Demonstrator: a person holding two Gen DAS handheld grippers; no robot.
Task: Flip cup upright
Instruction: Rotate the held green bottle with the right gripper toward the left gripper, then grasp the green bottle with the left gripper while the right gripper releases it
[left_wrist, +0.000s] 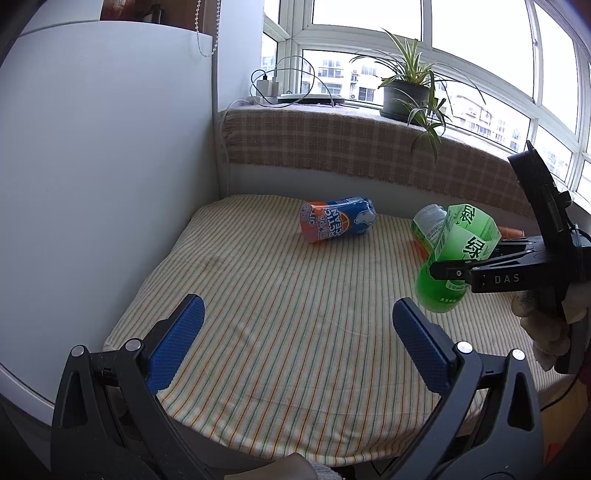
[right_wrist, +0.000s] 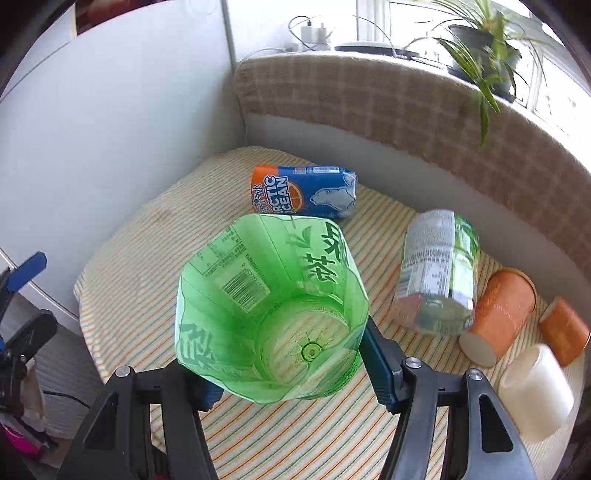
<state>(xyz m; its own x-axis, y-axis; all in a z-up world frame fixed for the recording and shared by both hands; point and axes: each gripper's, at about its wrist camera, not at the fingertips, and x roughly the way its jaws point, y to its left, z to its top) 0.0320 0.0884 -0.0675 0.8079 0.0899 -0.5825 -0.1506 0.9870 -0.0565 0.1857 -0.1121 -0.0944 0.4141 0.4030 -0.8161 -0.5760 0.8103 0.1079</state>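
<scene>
Left wrist view: left gripper (left_wrist: 297, 332), fingers spread wide with nothing between, low over the striped cloth (left_wrist: 280, 295); right gripper (left_wrist: 439, 271) reaching in from the right, level, clamped on the green cup (left_wrist: 456, 251), which is tilted and lifted off the cloth. Blue-orange cup (left_wrist: 338, 219) lying on its side.

Right wrist view: right gripper (right_wrist: 291, 373) pinching the green cup (right_wrist: 271, 314) at its lower body, mouth facing the camera; orange cups (right_wrist: 498, 317) and white cup (right_wrist: 535, 391) toppled to the right

translucent green cup (right_wrist: 271, 317) with darker green characters and a barcode, blue-and-orange can (right_wrist: 304, 195) with a white polar bear, two orange paper cups (right_wrist: 500, 315), white cup (right_wrist: 535, 391), cream cloth (left_wrist: 280, 306) with thin orange-green stripes, beige plaid cover (left_wrist: 369, 147), black tongs (left_wrist: 297, 332) with blue pads (left_wrist: 177, 343)
</scene>
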